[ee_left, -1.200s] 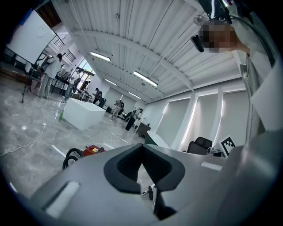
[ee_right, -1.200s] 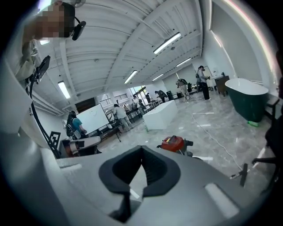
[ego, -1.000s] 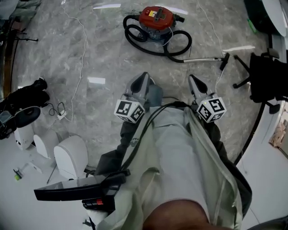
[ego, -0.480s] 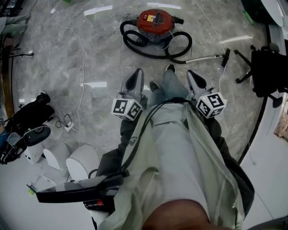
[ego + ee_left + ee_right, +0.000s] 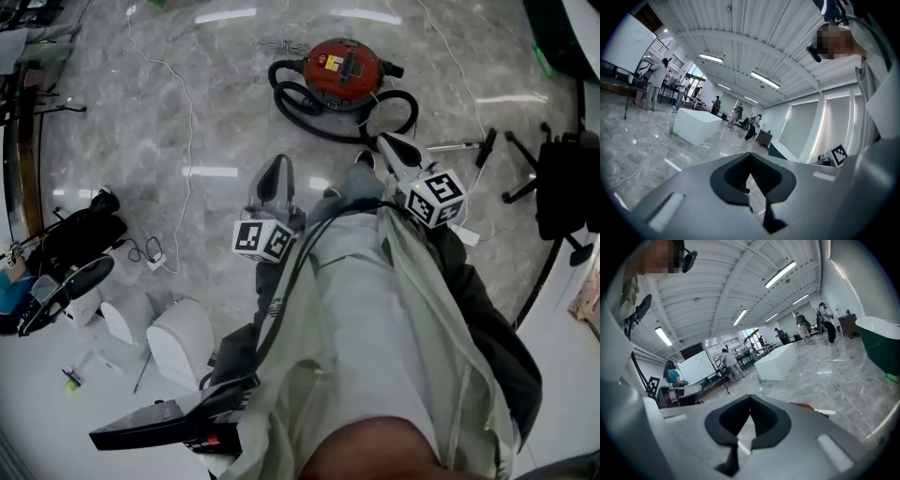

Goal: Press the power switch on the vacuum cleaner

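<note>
Grey marbled floor fills a large open workroom, with cables trailing across it and equipment parked at the left edge of the head view. At the top centre of that view sits the vacuum cleaner, a round red canister with its black hose looped around it and its wand lying off to the right. Its power switch is too small to pick out on the canister's top.

The person stands well short of it, both tools held out in front. The left gripper hangs at centre frame over bare floor, its jaws brought together at the tips with nothing between them. The right gripper sits higher and to the right, nearer the hose loop, its tips likewise together and empty. A sliver of red shows just past its jaws in the right gripper view.

By the look of it, the task has barely begun: neither tool touches the vacuum. The approach and the press itself are all left to do, and the right gripper seems better placed for it.
</note>
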